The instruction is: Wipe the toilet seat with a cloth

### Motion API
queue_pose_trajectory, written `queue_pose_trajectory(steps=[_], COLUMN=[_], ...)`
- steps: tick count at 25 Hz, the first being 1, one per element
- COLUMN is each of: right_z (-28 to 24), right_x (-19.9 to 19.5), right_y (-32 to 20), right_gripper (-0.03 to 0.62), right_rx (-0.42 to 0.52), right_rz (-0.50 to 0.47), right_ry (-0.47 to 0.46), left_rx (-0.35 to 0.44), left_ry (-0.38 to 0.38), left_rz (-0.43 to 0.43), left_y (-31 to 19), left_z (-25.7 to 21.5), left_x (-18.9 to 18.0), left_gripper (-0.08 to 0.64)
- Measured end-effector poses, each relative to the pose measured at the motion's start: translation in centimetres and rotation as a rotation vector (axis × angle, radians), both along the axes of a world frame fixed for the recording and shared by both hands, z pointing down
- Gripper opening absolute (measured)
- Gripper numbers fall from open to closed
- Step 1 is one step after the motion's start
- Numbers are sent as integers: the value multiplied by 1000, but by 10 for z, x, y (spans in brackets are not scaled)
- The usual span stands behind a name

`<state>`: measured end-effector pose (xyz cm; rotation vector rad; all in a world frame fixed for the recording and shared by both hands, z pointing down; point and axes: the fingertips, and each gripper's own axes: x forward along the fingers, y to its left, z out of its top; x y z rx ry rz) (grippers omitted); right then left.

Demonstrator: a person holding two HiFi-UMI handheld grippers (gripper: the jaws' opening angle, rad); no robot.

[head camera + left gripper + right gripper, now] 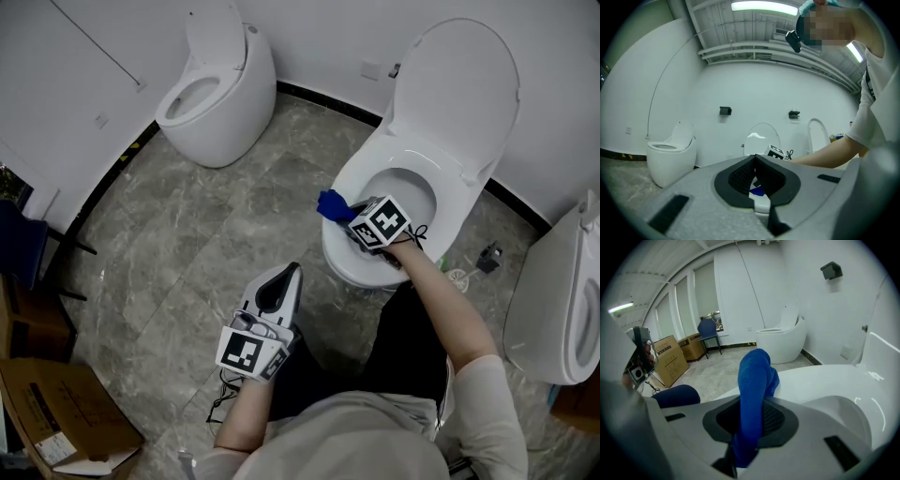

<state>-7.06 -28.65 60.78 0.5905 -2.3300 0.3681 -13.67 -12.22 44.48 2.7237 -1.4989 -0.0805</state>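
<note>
A white toilet stands with its lid [457,89] raised and its seat [375,169] down. My right gripper [349,223] is shut on a blue cloth [333,205] and rests at the seat's front left rim. In the right gripper view the cloth [756,380] stands up between the jaws, over the white seat [820,380]. My left gripper [281,281] hangs over the floor in front of the toilet, shut and holding nothing. The left gripper view looks across at that toilet's lid [761,137] and the right gripper's marker cube [776,152].
A second toilet [214,94] stands at the back left and a third [562,300] at the right. A cardboard box [56,412] lies at the lower left, with a blue chair [19,239] by the left wall. The floor is grey marble tile [187,244].
</note>
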Motion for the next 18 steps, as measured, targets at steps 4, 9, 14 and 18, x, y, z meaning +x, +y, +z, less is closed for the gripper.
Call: queue_pose_trajectory(steps=[4,9,14,18], right_z=[-1,-2,-1,-2], right_x=[-3,-6,-6,-6], right_y=[14,27,42,58], right_gripper=[71,71,70,71], right_rx=[-37,-52,-100,-120], right_rz=[-36,-57,-63,-59], right_ry=[10,3,-29,-53], left_rx=[5,-3,-3,-3], left_ry=[4,11,19,22], left_rz=[2,10,14,20], left_y=[2,4,4,7], left_z=[1,1,2,0], left_x=[2,3,7,9], left_gripper=[8,9,9,9])
